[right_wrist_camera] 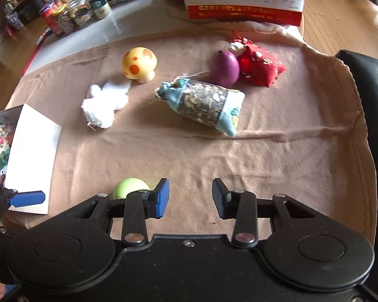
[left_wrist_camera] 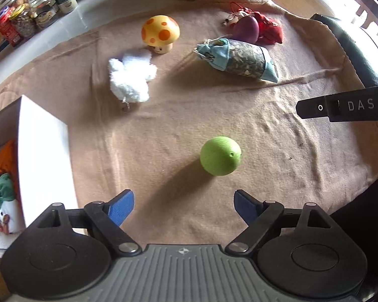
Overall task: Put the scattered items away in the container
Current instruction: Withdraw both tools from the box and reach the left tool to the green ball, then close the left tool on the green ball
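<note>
White box [left_wrist_camera: 45,151] already holds few soft items. Beyond box on bench cloth: green ball [left_wrist_camera: 220,159], mushroom [left_wrist_camera: 160,33], white plush [left_wrist_camera: 131,79], pouch [left_wrist_camera: 239,56], purple egg [left_wrist_camera: 246,28], red bag [left_wrist_camera: 270,29]. Left gripper [left_wrist_camera: 183,207] wide, empty, ball just ahead. Right gripper [right_wrist_camera: 191,196] wide, empty.

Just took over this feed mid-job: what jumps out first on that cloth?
The green ball sits alone on the tan cloth, just ahead of the open left gripper. Farther back lie a yellow spotted mushroom toy, a white fluffy toy and a blue drawstring pouch. The white box at left already holds fabric items.
</note>
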